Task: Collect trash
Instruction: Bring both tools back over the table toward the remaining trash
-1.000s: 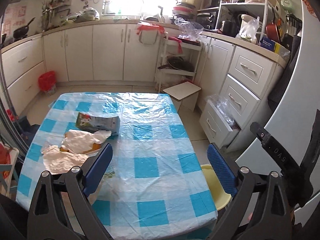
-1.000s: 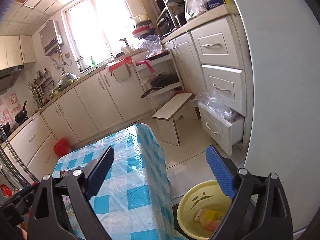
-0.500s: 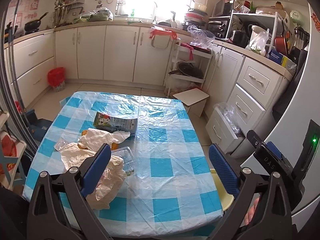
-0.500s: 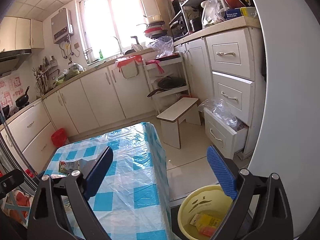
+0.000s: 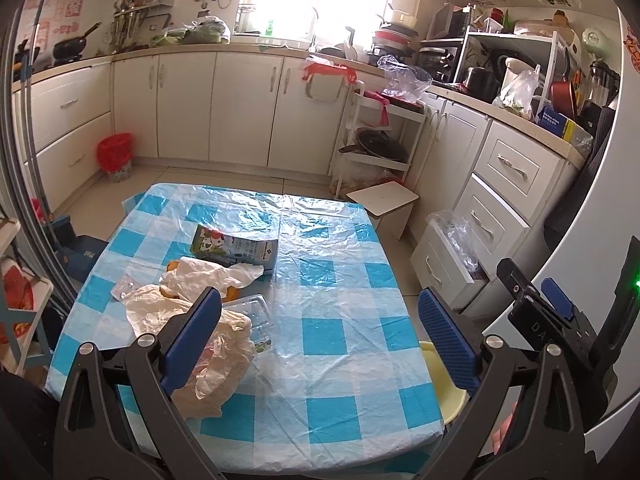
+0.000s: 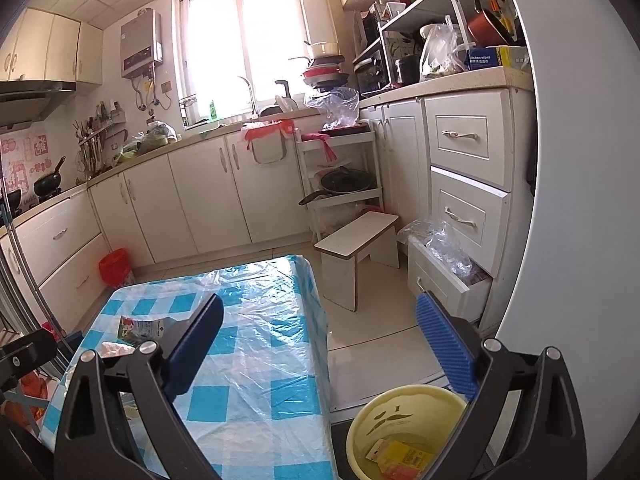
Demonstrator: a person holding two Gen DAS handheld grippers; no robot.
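Both claws spread and empty: your left gripper point(image 5: 320, 332) hovers above the table point(image 5: 340, 280) facing the crumpled bags point(image 5: 192, 320) and milk carton point(image 5: 236, 248), right gripper point(image 6: 320, 340) over the yellow bin point(image 6: 400, 420), so you're between pickups; next, lower left onto the bags

Daylight floods through the window point(image 6: 256, 40). Cream cabinets point(image 5: 244, 108) line the walls. A white stool point(image 6: 356, 256) stands on pale floor tiles point(image 6: 384, 340).

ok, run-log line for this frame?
left gripper: open, empty | right gripper: open, empty | trash pile: on table | yellow bin: holds wrappers
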